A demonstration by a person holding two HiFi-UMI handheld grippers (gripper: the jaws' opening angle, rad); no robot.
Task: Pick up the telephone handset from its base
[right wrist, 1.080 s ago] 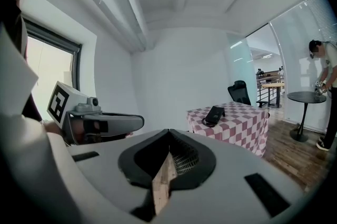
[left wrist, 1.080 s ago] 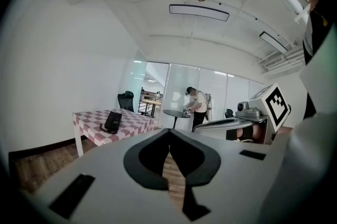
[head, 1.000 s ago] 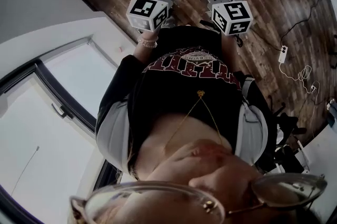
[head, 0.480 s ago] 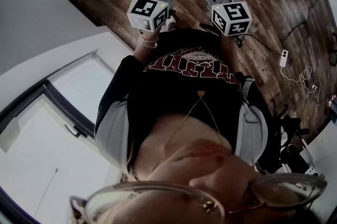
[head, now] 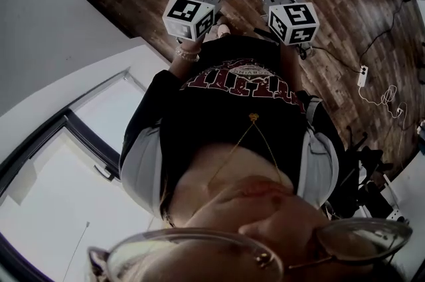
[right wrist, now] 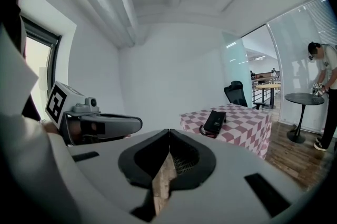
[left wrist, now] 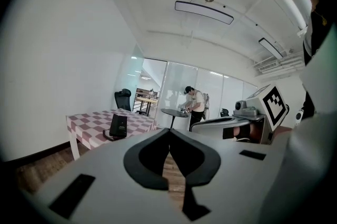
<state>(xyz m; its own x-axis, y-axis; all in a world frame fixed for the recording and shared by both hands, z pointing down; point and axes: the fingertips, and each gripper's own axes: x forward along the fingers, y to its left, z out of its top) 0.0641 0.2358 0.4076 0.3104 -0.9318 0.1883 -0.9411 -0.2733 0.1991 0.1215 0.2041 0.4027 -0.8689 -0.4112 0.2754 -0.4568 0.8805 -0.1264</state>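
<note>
Pointing forward side by side, the left gripper (left wrist: 169,130) and right gripper (right wrist: 169,132) each have jaws pressed together with nothing between them. Well ahead, the black phone (right wrist: 214,122) lies on a checked table (right wrist: 247,124), apart from both. Beyond, a person (left wrist: 196,107) stands at a round table (left wrist: 175,112).
</note>
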